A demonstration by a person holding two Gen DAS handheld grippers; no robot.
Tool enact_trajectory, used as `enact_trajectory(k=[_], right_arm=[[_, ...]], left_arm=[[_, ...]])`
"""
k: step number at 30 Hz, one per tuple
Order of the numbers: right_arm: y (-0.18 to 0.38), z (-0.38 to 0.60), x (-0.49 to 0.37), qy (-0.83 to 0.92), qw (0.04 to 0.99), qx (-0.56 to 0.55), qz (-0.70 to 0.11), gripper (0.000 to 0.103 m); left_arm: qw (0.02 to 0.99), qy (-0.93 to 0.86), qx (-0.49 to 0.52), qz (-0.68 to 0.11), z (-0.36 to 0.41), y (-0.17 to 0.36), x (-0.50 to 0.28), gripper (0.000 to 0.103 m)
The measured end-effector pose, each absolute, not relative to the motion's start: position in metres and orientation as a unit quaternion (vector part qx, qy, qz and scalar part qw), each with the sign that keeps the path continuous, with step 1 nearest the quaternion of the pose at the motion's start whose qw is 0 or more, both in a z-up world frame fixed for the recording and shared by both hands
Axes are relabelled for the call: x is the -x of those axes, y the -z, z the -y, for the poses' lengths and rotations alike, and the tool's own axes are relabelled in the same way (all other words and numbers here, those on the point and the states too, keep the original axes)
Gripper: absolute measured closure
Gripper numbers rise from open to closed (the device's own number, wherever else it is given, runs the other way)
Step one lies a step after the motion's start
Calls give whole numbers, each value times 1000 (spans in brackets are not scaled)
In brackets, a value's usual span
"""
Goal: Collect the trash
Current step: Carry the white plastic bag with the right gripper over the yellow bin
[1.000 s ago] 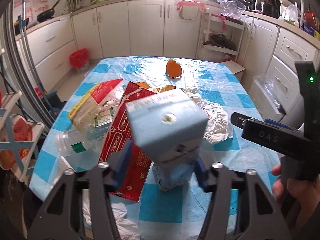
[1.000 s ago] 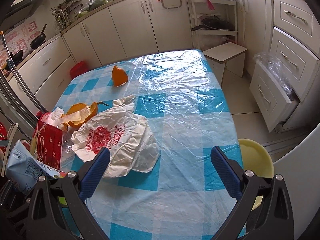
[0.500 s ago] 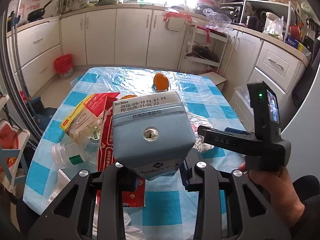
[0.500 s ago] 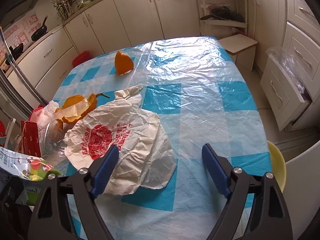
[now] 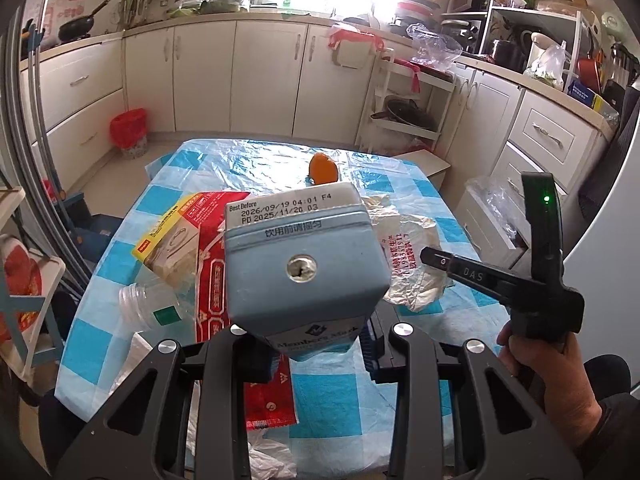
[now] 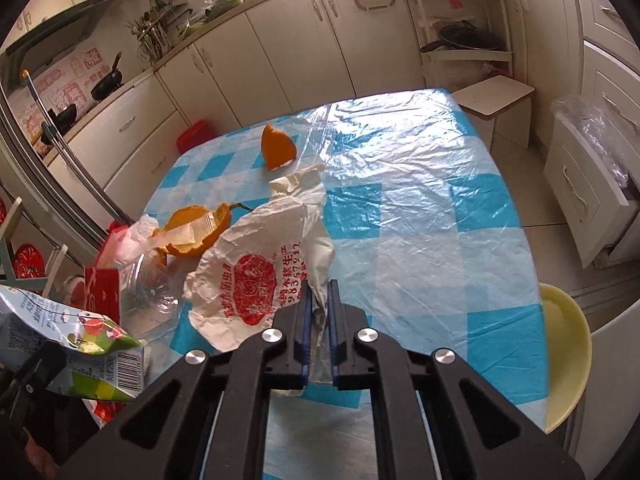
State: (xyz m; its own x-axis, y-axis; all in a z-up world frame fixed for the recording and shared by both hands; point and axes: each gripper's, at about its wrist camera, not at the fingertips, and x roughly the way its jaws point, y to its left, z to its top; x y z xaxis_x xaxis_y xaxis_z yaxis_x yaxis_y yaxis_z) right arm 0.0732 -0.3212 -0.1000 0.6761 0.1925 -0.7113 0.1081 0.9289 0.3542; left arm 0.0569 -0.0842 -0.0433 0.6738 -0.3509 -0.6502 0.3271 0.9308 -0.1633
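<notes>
Right claw [image 6: 318, 320] has just closed on the white bag [image 6: 260, 276]; left claw [image 5: 316, 344] grips the blue carton [image 5: 304, 264]. Collecting is underway; next, lift both clear of the table [image 6: 420, 220] toward a bin.

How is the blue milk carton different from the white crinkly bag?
The blue carton is a stiff box, lifted off the table in the left gripper; the white plastic bag is thin and crumpled, lying on the table. The carton is blue; the bag is white with red print. Both are gripped: the right gripper pinches the bag's edge.
</notes>
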Motion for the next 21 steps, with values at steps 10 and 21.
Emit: enact_trajectory(k=[10,21], right_arm=[[42,402,-10,102,928,-181,-309,95],[100,463,-4,225,872,-141,-412,95]], left_arm=[[915,231,22,-330,97,17,-46,73],[909,257,47,-325,107,4,-53,73]])
